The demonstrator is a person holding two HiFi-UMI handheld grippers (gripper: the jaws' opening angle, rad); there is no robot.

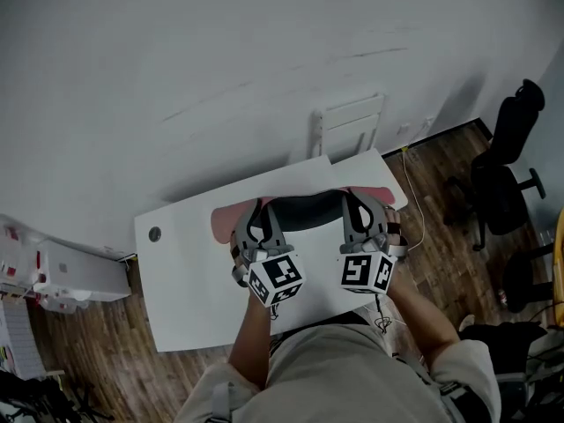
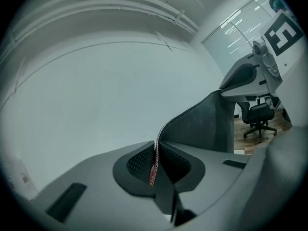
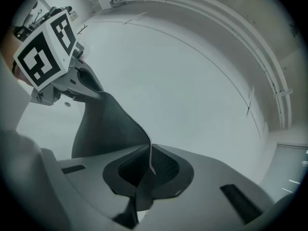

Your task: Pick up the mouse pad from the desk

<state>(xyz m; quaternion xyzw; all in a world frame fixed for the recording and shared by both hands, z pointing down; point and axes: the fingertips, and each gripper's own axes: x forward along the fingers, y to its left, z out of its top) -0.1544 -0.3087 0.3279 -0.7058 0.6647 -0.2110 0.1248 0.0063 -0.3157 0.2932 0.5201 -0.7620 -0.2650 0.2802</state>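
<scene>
The white rectangular desk (image 1: 185, 271) lies below. The long soft mouse pad (image 1: 304, 210), dark on one face and pink on the other, sags above it and seems clear of it, because only its two ends are held. The left gripper (image 1: 258, 218) and the right gripper (image 1: 357, 211) each pinch a thin edge of the pad with the jaws nearly together, probably so that the limp sheet stays spread and does not slip.

The mouse pad (image 2: 202, 124) is noted as dark, matt and limp, with a stitched edge and a pink face. Cross-hatched dark pads (image 2: 137, 163) are set in the left gripper's (image 2: 155, 150) smooth grey plastic. The desk (image 1: 189, 271) is smooth matt white and the floor (image 1: 97, 359) is wood plank.
</scene>
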